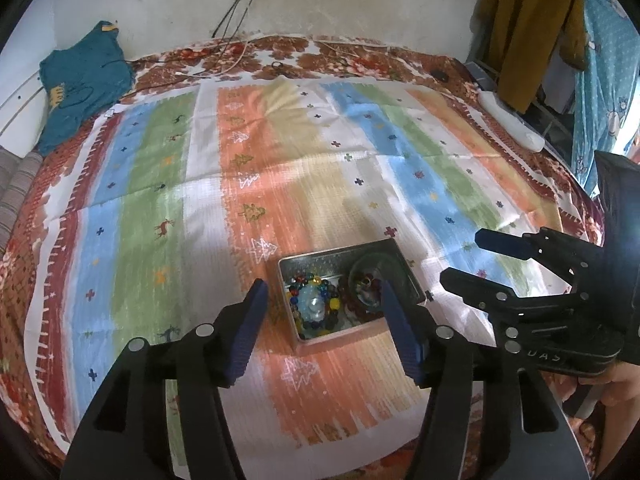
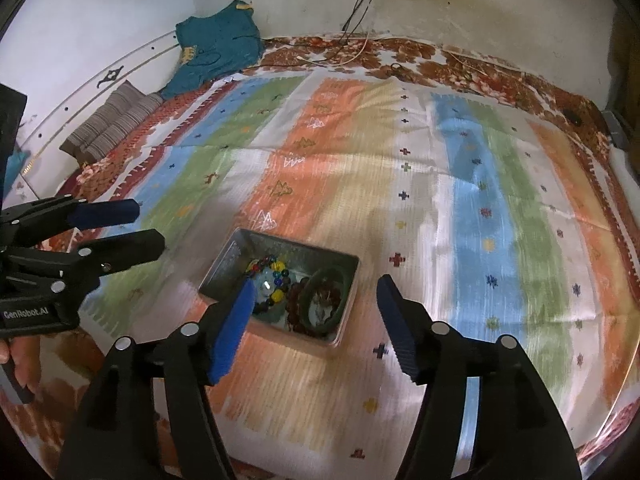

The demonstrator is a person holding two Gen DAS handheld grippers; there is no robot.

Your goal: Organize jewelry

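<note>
Jewelry tin (image 1: 404, 270) (full) — both grippers clear

Right gripper (image 2: 316, 312) points down at striped cloth (image 2: 460, 208), jaws apart, nothing between the pads. Metal tin (image 2: 224, 264) sits just beyond the fingertips, at 12 o'clock. Inside it: multicoloured bead bracelet (image 2: 276, 276), dark green bangle (image 2: 324, 300). Left gripper (image 2: 148, 228) enters at 9 o'clock, jaws apart, clear of tin. Teal garment (image 2: 216, 48) at 11 o'clock by wall.
</note>
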